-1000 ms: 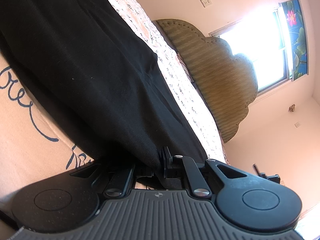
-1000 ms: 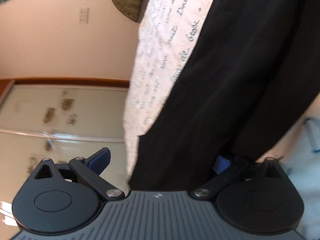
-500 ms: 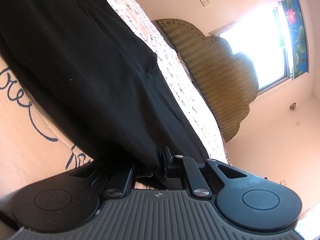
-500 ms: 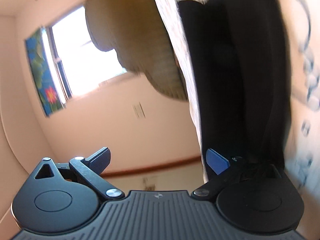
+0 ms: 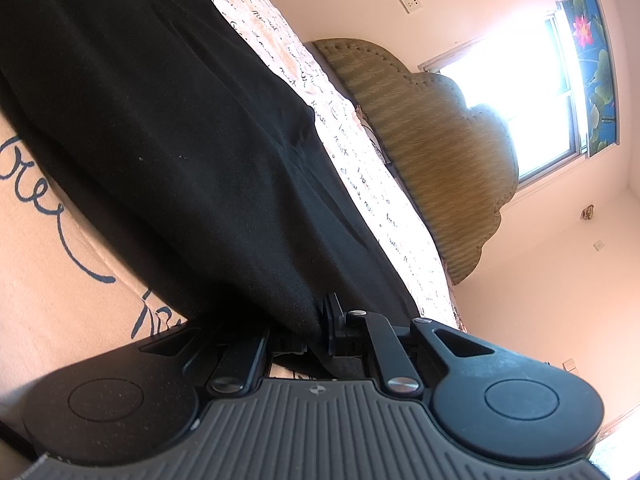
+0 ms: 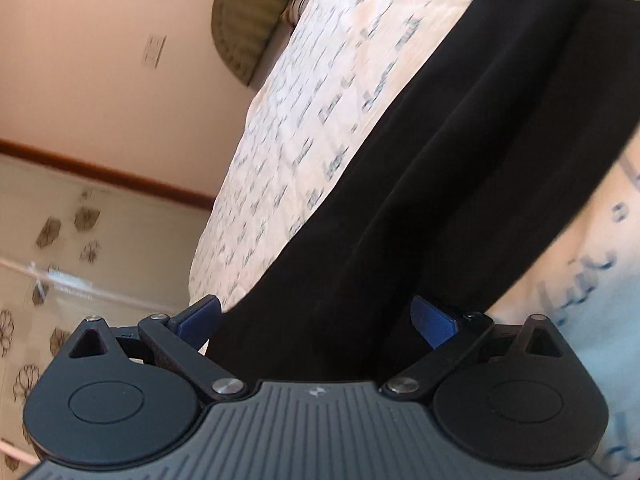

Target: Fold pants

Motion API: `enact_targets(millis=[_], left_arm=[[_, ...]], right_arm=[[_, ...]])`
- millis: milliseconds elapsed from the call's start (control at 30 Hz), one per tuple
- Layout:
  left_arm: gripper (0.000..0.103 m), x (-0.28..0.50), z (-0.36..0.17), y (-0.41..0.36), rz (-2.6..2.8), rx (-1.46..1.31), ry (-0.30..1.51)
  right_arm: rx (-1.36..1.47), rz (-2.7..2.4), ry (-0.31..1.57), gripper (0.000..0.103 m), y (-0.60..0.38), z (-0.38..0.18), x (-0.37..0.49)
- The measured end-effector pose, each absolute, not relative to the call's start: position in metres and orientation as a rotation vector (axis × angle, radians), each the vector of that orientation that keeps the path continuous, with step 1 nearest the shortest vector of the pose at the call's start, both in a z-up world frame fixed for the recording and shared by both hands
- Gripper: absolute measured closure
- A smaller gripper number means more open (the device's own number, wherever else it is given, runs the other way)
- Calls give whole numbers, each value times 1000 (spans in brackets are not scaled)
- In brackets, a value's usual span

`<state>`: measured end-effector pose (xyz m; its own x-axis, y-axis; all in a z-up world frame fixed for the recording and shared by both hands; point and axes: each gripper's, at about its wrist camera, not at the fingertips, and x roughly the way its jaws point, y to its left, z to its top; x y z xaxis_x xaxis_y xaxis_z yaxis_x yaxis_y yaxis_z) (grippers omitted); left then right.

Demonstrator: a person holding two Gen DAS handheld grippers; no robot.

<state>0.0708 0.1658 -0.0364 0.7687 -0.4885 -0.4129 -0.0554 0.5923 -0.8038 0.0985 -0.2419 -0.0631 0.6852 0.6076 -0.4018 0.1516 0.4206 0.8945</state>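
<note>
Black pants (image 5: 160,120) lie stretched along a bed with a cream sheet printed in dark script (image 5: 36,288). My left gripper (image 5: 316,320) is shut on the near edge of the pants, and the cloth bunches between its black fingers. In the right wrist view the pants (image 6: 460,140) run away from me up the bed, folded lengthwise. My right gripper (image 6: 316,320) stands open at their near end. Its blue pads (image 6: 434,322) sit wide apart with the black cloth between them, and they do not visibly press on it.
A green quilted headboard (image 5: 432,152) stands at the far end of the bed, under a bright window (image 5: 520,92). The bed's side edge (image 6: 224,216) drops to a tiled floor with a flower pattern (image 6: 60,240). Pink walls surround the room.
The right wrist view swung up toward the window and headboard, then back down onto the bed edge and floor; its fingers stayed apart. The left gripper kept still, holding the pants.
</note>
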Motion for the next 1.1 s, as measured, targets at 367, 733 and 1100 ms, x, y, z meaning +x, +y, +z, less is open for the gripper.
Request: enact_targets(millis=[367,733,1100], left_arm=[[84,71,-38,168,-279,-922,666],[84,71,-38,168,-276,-920,666],[82,71,-38,168,-276,-917,666]], right_arm=[[1350,551,754,0,-212,-76,121],[1564,339,385,4,-282,-90,101],[1500,291,374,79,-291,-89,97]])
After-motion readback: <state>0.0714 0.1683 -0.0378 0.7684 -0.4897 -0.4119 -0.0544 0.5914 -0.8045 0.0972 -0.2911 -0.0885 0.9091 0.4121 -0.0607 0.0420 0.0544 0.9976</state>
